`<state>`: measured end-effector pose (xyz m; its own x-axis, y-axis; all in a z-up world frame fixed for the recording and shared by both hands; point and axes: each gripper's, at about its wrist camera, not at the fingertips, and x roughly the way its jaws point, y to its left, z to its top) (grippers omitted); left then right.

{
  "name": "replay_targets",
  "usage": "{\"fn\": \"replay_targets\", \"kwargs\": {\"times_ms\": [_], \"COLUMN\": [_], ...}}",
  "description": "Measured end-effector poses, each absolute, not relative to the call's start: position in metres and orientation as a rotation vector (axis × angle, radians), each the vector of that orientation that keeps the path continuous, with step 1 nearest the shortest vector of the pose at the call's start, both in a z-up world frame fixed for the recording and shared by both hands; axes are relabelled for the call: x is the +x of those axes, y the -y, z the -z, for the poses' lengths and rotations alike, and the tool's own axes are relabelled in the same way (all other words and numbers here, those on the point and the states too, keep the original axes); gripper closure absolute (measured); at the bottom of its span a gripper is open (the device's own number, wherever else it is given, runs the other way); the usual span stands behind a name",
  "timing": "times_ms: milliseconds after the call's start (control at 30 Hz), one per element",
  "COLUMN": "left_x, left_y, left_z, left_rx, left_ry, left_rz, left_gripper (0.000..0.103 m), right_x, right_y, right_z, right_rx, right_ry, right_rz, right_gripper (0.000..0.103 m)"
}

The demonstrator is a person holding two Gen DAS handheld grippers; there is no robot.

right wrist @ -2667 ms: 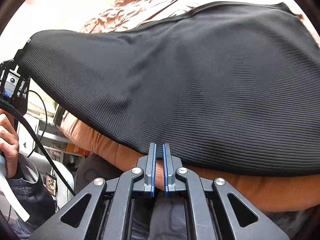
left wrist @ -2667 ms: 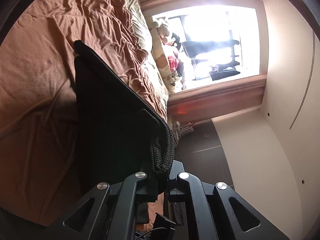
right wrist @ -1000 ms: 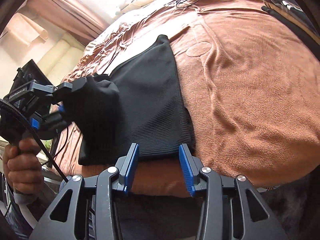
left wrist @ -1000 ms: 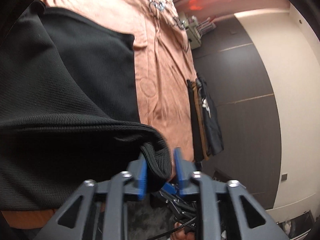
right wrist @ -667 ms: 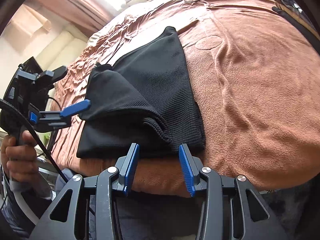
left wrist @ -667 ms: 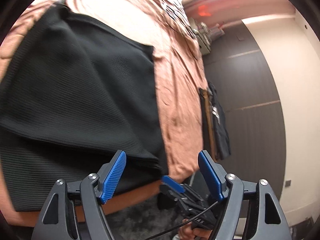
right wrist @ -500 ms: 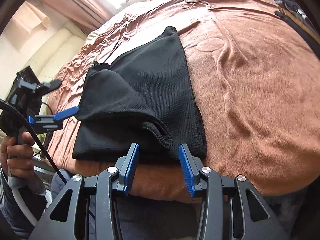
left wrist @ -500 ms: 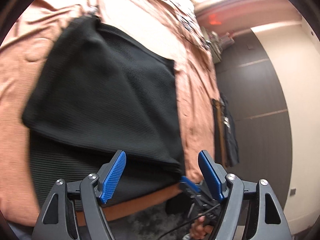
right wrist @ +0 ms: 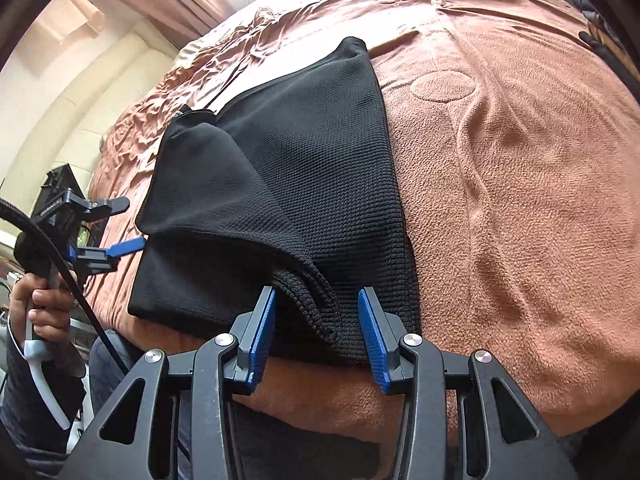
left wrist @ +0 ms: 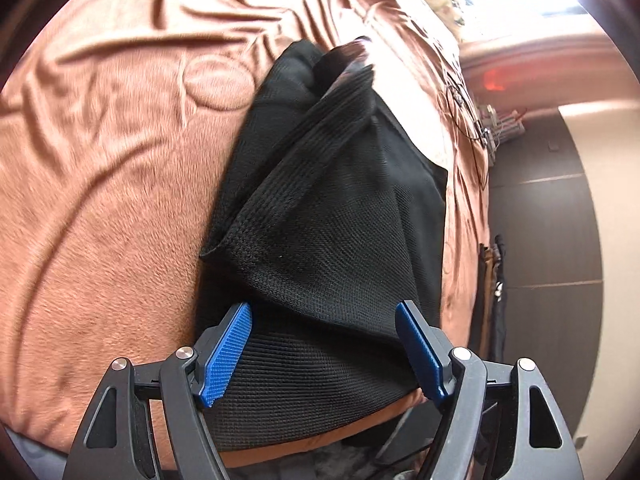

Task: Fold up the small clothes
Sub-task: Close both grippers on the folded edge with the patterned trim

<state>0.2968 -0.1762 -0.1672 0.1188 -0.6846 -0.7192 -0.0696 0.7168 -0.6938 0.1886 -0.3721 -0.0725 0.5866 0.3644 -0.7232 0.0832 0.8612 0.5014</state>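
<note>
**First fold laid, edges still loose**

The black knit garment (right wrist: 304,184) lies on the bed (right wrist: 520,168), one flap folded over but rumpled; squaring remains. The left hand-held gripper (left wrist: 324,344) stands wide and empty, having released the cloth it pinched a second ago. The right hand-held gripper (right wrist: 316,328) is half-open, gripping nothing.

Both wrist cameras look steeply down from the near edge of the rumpled brown plush bedspread (left wrist: 100,200), close over the same folded black knit garment (left wrist: 340,240), (right wrist: 304,184), from opposite sides.
</note>
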Motion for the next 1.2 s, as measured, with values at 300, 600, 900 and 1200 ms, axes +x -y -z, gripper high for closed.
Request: {"fn": "replay_targets", "kwargs": {"times_ms": [300, 600, 900, 1200], "left_x": [0.309, 0.325, 0.352, 0.383], "left_y": [0.179, 0.197, 0.242, 0.298], "left_z": [0.180, 0.136, 0.095, 0.078], "left_rx": [-0.660, -0.604, -0.557, -0.497], "left_ry": [-1.369, -1.260, -1.192, -1.186], "left_rz": [0.415, 0.504, 0.602, 0.671], "left_gripper": [0.081, 0.093, 0.094, 0.094], "right_x": [0.193, 0.174, 0.160, 0.159], "right_y": [0.377, 0.383, 0.397, 0.401], "right_z": [0.077, 0.060, 0.061, 0.068], "right_rx": [0.528, 0.529, 0.551, 0.586], "right_ry": [-0.937, -0.856, -0.850, -0.855], "right_rz": [-0.190, -0.195, -0.188, -0.191], "right_gripper": [0.094, 0.099, 0.099, 0.099]}}
